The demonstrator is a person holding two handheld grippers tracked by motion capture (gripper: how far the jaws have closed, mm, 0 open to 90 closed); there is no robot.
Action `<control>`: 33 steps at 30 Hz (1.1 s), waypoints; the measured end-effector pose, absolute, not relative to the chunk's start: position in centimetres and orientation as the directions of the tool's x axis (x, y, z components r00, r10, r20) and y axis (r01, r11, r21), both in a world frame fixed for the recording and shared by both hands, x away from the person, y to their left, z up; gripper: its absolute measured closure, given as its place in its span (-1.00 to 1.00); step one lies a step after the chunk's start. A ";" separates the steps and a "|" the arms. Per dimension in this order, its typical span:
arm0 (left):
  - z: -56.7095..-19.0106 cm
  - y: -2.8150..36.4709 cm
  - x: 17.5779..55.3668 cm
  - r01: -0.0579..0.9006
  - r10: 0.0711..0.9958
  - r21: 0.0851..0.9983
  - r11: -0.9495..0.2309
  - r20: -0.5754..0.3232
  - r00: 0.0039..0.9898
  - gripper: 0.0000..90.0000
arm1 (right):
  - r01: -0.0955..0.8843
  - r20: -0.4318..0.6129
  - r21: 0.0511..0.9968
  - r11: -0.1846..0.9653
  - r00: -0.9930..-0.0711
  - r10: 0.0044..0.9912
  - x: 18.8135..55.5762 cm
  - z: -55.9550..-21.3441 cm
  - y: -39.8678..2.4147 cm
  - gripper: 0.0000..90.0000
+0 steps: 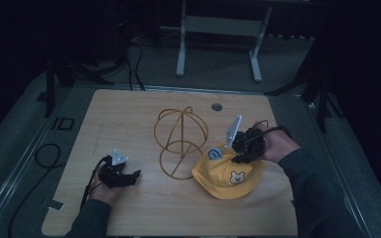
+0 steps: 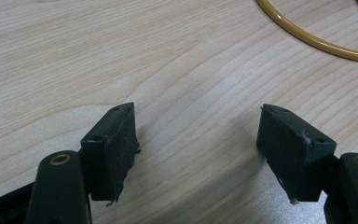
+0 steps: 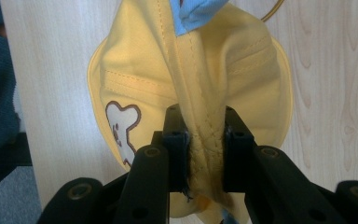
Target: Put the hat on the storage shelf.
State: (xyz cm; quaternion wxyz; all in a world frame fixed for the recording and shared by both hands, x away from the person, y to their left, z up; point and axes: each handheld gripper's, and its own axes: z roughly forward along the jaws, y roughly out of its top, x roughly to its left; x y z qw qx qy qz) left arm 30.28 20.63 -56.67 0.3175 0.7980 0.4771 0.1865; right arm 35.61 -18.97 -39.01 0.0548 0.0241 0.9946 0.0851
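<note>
Hat (image 1: 228, 174): soft yellow cloth, light, floppy; lay at 4 o'clock off wire stand (image 1: 180, 142) on table (image 1: 129, 114). Right gripper (image 3: 200, 140) clamped on bunched crown seam, a sound hold. Left gripper (image 2: 196, 154) agape, empty, over bare wood at 8 o'clock.

hat (image 1: 228, 173): yellow cloth, small bear patch, blue patch on top
state: crown pinched into a raised fold
pose: brim spread on the table (image 1: 129, 114), bear patch at 6 o'clock
place: table's 4 o'clock area
</note>
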 end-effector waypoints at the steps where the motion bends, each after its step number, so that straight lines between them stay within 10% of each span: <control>1: -56.7 20.6 30.3 0.643 0.880 0.685 -0.343 -0.005 0.475 -0.36 | 0.040 -0.106 0.180 0.983 -0.993 0.060 35.6 -38.7 -19.1 0.69; 33: -56.7 20.6 30.3 0.642 0.880 0.686 -0.342 -0.006 0.475 -0.36 | 0.122 -0.150 0.251 0.960 -0.975 0.163 37.5 -33.3 -22.2 0.70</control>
